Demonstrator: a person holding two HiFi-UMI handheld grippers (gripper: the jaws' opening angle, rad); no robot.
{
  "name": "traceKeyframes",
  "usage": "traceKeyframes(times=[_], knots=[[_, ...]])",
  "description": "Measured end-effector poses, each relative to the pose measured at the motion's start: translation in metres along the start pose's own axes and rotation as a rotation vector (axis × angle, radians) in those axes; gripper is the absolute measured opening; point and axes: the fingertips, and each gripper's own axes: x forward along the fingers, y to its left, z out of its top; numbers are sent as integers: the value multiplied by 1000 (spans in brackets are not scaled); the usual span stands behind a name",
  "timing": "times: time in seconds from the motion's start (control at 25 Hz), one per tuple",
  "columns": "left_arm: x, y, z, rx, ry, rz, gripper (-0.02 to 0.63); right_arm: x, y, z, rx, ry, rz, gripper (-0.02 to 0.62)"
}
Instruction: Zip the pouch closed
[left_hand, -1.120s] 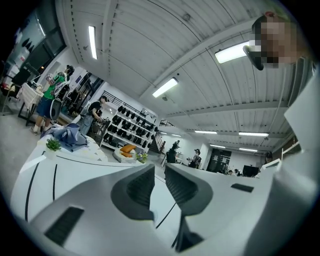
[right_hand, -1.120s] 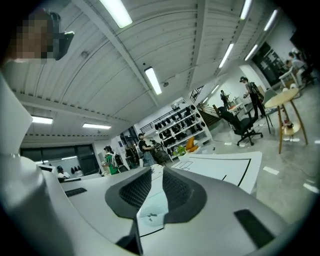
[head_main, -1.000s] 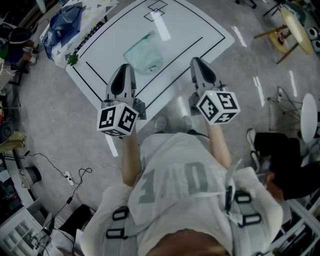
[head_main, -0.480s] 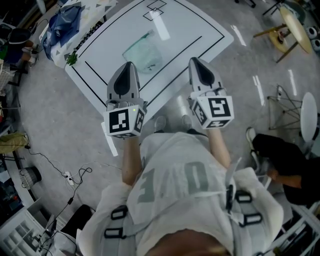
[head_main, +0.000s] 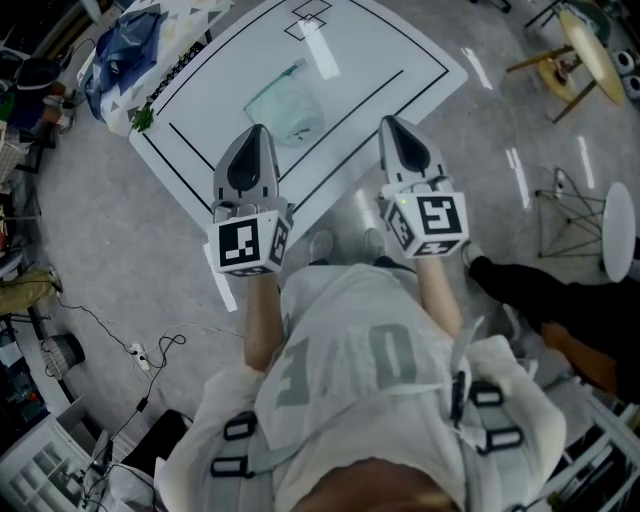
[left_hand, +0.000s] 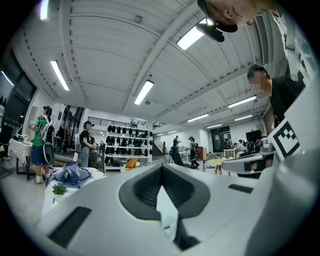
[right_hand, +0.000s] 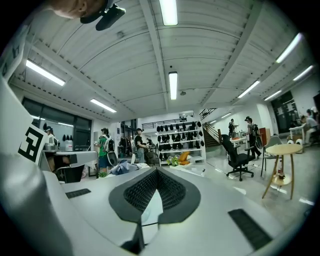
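The pouch (head_main: 287, 108), translucent pale green with a zipper along one edge, lies flat on the white table (head_main: 400, 50) inside black marked lines. In the head view both grippers hover at the table's near edge, pointing level toward it. My left gripper (head_main: 255, 131) is just short of the pouch's near left side; my right gripper (head_main: 389, 121) is to the pouch's right, well apart from it. In the left gripper view the left gripper (left_hand: 161, 168) has its jaws shut with nothing between them. The right gripper (right_hand: 156, 173) is likewise shut and holds nothing.
A blue cloth (head_main: 128, 45) and a small green plant (head_main: 146, 118) sit at the table's far left corner. A wooden stool (head_main: 583, 50) and a white chair (head_main: 617, 232) stand to the right. A person in dark clothes (head_main: 545, 300) is close at right. Cables (head_main: 140, 352) lie on the floor.
Both grippers have rolled about their own axes, so their marker cubes show different faces. The person in dark clothes at the right has shifted. The pouch has not moved.
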Motion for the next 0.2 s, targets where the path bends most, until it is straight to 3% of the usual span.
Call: traceKeyframes(times=[0.2], knots=[[0,2,-2,-4,3,6,6,0,-3,-2,4,4,-7,8]])
